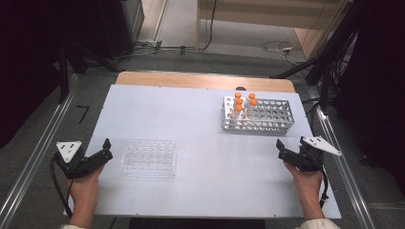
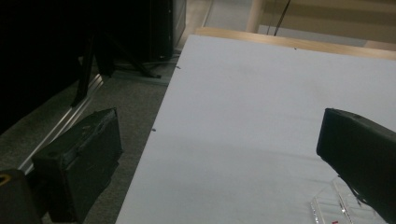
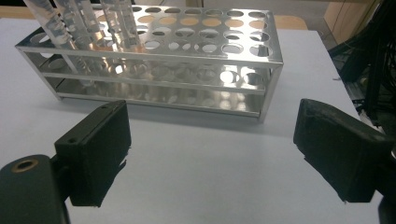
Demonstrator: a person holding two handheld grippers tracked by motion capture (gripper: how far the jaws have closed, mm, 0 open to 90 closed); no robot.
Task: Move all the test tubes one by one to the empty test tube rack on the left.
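While both grippers rest at the tabletop (image 1: 200, 119) edges with jaws wide open and empty, the right gripper (image 1: 286, 151) faces the rack (image 1: 267, 117) of tubes (image 1: 239, 106); a careless reach could tip it. The left gripper (image 1: 98, 155) could scrape the plate (image 1: 149, 158) beside it.

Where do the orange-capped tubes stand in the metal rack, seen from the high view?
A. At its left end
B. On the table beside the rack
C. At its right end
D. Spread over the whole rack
A: in the high view the orange-capped tubes are grouped in the holes at the left end of the metal rack; the other holes are empty.
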